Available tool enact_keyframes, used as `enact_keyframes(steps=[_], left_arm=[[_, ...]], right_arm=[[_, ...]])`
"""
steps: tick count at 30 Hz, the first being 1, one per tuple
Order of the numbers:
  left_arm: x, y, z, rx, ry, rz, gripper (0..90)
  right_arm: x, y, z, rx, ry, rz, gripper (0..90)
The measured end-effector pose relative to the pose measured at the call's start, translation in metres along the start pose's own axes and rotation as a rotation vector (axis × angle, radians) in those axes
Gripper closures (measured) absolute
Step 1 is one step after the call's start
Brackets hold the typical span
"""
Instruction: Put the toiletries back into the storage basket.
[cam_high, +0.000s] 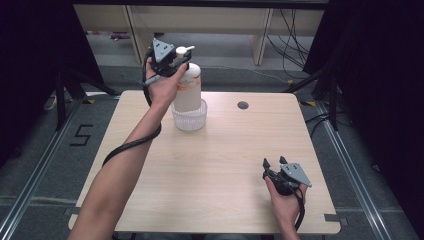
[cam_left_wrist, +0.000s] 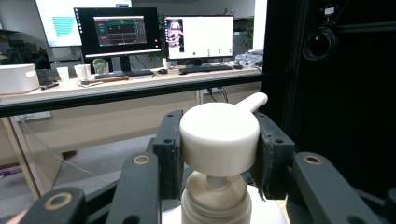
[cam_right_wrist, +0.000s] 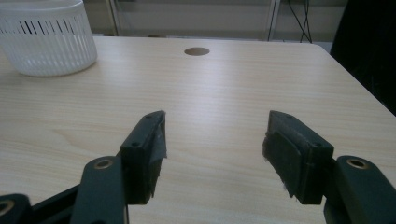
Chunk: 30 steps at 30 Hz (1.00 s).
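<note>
The pump bottle (cam_high: 188, 87) stands upright, long axis vertical, its spout pointing toward the surface's (cam_high: 220, 165) right far corner. Its base sits inside the clear ribbed basket (cam_high: 190, 120) near the far edge, left of the middle. The left gripper's (cam_high: 175, 61) fingers (cam_left_wrist: 169, 149) clamp the pump head (cam_left_wrist: 218, 140) from both sides. The right gripper (cam_high: 276, 164) rests near the right near corner, fingers (cam_right_wrist: 144, 149) spread wide, holding nothing.

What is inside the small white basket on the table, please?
A white pump bottle stands in the white basket, its lower part within the slotted wall. The left gripper clamps its pump head. The basket's floor and the bottle's base are covered.
</note>
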<state>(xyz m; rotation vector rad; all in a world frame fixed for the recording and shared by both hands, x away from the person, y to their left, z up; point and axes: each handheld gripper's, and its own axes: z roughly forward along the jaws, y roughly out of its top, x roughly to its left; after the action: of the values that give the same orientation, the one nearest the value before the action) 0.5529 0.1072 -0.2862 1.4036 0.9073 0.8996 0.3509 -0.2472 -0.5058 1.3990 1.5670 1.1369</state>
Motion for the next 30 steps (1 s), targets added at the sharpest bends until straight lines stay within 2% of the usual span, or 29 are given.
enact_keyframes(steps=[1, 2, 3, 4, 5, 6, 8, 10, 11, 12, 13, 15, 16, 17, 18, 20, 22, 24, 26, 28, 30], left_arm=[[0.0, -0.001, 0.001, 0.002, -0.001, -0.001, 58.9], [-0.001, -0.002, 0.001, 0.01, 0.004, -0.013, 58.9], [0.0, -0.003, 0.002, 0.008, -0.003, 0.003, 58.9], [-0.001, -0.005, 0.003, 0.014, 0.002, -0.007, 58.9], [-0.002, -0.006, 0.003, 0.021, 0.005, -0.014, 58.9], [-0.001, -0.007, 0.005, 0.013, -0.005, 0.006, 58.9], [0.0, -0.009, 0.007, 0.013, -0.011, 0.02, 58.9], [-0.001, -0.012, 0.007, 0.027, -0.01, 0.006, 58.9], [0.0, -0.014, 0.009, 0.023, -0.013, 0.019, 58.9], [-0.001, -0.016, 0.008, 0.042, -0.005, -0.005, 58.9], [0.0, -0.017, 0.009, 0.041, -0.001, 0.007, 58.9], [0.0, -0.021, 0.01, 0.048, -0.003, 0.008, 58.9], [0.0, -0.022, 0.011, 0.055, -0.006, -0.004, 58.9], [0.0, -0.024, 0.011, 0.054, -0.004, 0.008, 58.9], [0.0, -0.026, 0.012, 0.057, -0.004, 0.008, 58.9], [0.0, -0.03, 0.014, 0.065, -0.006, 0.009, 58.9], [0.0, -0.035, 0.015, 0.075, -0.005, 0.005, 58.9], [0.0, -0.041, 0.017, 0.085, -0.005, 0.001, 58.9], [-0.001, -0.046, 0.019, 0.1, -0.009, -0.016, 58.9], [-0.001, -0.051, 0.021, 0.113, -0.009, -0.016, 58.9], [-0.001, -0.056, 0.023, 0.131, -0.007, -0.02, 58.9]], right_arm=[[0.0, 0.0, 0.0, -0.004, -0.001, 0.004, 39.2], [-0.003, 0.0, 0.001, -0.026, 0.003, -0.023, 39.2], [0.0, 0.0, 0.0, -0.017, 0.002, 0.007, 39.2], [0.0, 0.0, 0.0, -0.017, 0.002, 0.007, 39.2], [-0.003, 0.001, 0.0, -0.01, 0.005, -0.026, 39.2], [-0.003, 0.001, 0.0, -0.009, 0.004, -0.021, 39.2], [-0.003, 0.001, 0.0, -0.009, 0.007, -0.022, 39.2], [-0.003, 0.001, 0.0, -0.008, -0.002, -0.029, 39.2], [-0.003, 0.001, 0.0, -0.008, -0.001, -0.03, 39.2], [-0.003, 0.001, 0.0, -0.006, 0.0, -0.019, 39.2], [-0.003, 0.001, 0.0, -0.006, 0.001, -0.019, 39.2], [-0.002, 0.001, 0.0, -0.003, -0.001, -0.019, 39.1], [-0.003, 0.001, 0.0, -0.002, 0.0, -0.022, 39.2], [-0.002, 0.0, 0.0, -0.004, 0.001, -0.023, 39.2], [0.0, 0.0, 0.0, 0.004, 0.002, 0.004, 39.2], [0.001, 0.0, 0.001, -0.01, 0.008, 0.006, 39.1], [0.0, -0.001, 0.003, -0.015, 0.011, -0.018, 39.1], [0.0, 0.0, 0.002, -0.013, 0.027, -0.008, 39.1], [0.0, 0.0, 0.002, -0.018, 0.023, 0.002, 39.1], [-0.001, 0.0, 0.001, -0.002, -0.006, -0.021, 39.1], [-0.001, 0.0, 0.001, -0.009, -0.002, -0.011, 39.1]])
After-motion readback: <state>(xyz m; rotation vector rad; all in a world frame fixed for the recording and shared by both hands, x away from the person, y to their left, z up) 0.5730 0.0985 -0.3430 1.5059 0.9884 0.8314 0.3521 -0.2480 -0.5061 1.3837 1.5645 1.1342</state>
